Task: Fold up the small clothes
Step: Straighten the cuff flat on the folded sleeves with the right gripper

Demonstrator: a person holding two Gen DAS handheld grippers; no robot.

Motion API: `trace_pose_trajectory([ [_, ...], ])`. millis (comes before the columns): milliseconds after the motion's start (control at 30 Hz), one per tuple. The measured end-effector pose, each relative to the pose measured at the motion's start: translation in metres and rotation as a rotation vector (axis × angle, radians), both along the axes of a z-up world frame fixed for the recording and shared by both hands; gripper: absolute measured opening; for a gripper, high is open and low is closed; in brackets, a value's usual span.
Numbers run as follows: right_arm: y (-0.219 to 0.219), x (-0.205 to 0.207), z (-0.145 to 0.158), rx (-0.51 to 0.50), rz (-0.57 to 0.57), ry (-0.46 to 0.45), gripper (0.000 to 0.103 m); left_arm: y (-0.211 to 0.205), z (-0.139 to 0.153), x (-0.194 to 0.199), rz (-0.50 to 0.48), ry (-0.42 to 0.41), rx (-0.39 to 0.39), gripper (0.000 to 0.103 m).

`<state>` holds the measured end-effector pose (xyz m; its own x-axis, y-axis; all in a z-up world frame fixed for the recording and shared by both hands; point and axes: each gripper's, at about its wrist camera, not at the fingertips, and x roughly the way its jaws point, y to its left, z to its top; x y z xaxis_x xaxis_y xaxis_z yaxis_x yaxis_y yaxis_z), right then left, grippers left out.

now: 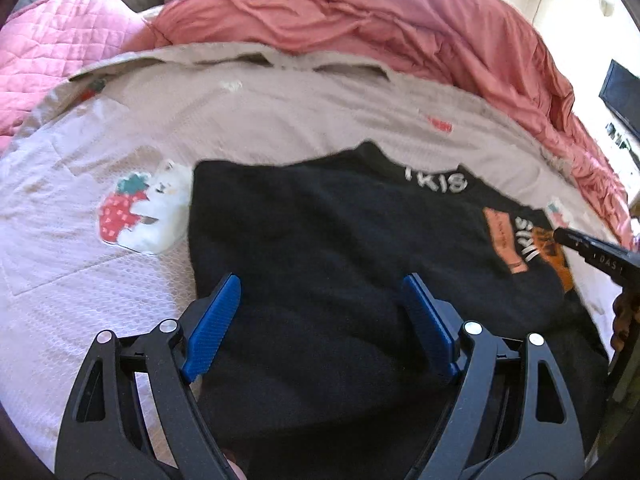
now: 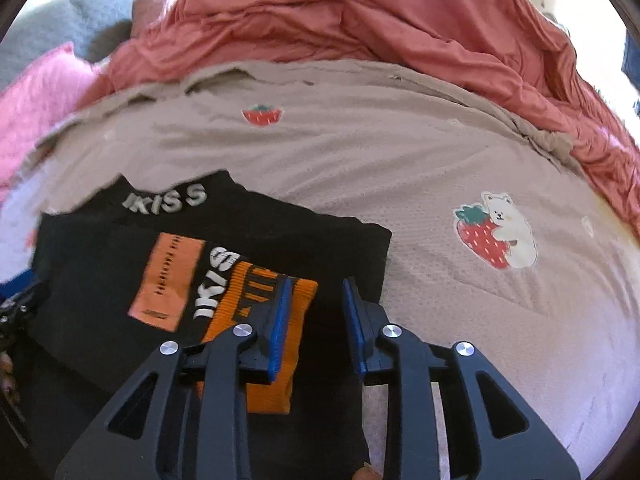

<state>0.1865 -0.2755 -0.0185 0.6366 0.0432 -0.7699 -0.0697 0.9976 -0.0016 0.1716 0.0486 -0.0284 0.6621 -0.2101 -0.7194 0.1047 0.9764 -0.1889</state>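
Note:
A small black sweater (image 1: 320, 240) with white "IKISS" lettering and an orange patch lies partly folded on a beige bedspread (image 1: 280, 120). My left gripper (image 1: 320, 300) is wide open over the sweater's near left part, holding nothing. In the right wrist view the sweater (image 2: 100, 272) lies at the left, with an orange ribbed cuff (image 2: 276, 360) folded onto it. My right gripper (image 2: 316, 292) hangs partly open over the sweater's right edge, its left finger above the cuff, nothing between the pads. Its tip also shows in the left wrist view (image 1: 580, 244).
The bedspread carries strawberry-and-bear patches (image 2: 496, 232) (image 1: 140, 212). A crumpled red duvet (image 1: 380, 12) is heaped along the far side, and a pink quilted blanket (image 1: 52, 40) lies at the far left. A dark box (image 1: 622, 96) stands beyond the bed at right.

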Motion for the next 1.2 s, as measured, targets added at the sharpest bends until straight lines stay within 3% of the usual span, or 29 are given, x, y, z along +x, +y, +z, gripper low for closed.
trace_pose_trajectory([
  [233,-0.005,-0.028,-0.009,0.162,0.065,0.051,0.028,-0.007,0.023,-0.028,-0.042,-0.088,-0.026,0.075],
  [333,-0.003,-0.026,-0.018,0.203,0.063,0.083,0.028,-0.022,0.02,-0.026,-0.086,-0.098,0.025,0.076],
  [500,0.002,-0.03,-0.016,0.159,0.068,0.064,0.005,-0.024,-0.008,-0.011,-0.071,0.0,0.045,0.075],
  [667,-0.001,-0.037,-0.007,0.136,0.073,0.047,0.004,-0.019,-0.008,-0.012,-0.062,-0.001,0.025,0.075],
  [767,-0.009,-0.035,-0.011,0.161,0.03,0.054,0.01,-0.016,-0.008,-0.013,-0.058,-0.004,0.015,0.075],
  [833,-0.014,-0.032,-0.014,0.186,0.01,0.068,0.029,-0.016,-0.009,-0.012,-0.055,-0.002,0.009,0.075],
  [1000,-0.014,-0.03,-0.021,0.235,0.012,0.083,0.035,-0.017,-0.009,-0.012,-0.054,-0.001,0.02,0.075],
  [1033,-0.013,-0.029,-0.022,0.239,0.013,0.089,0.031,-0.017,-0.009,-0.013,-0.054,-0.002,0.02,0.075],
  [1100,-0.007,-0.029,-0.024,0.232,0.029,0.096,0.013,-0.017,-0.009,-0.012,-0.053,-0.002,0.022,0.075],
  [1200,0.0,-0.034,-0.016,0.166,0.051,0.066,0.007,-0.017,-0.009,-0.012,-0.054,-0.003,0.021,0.075],
])
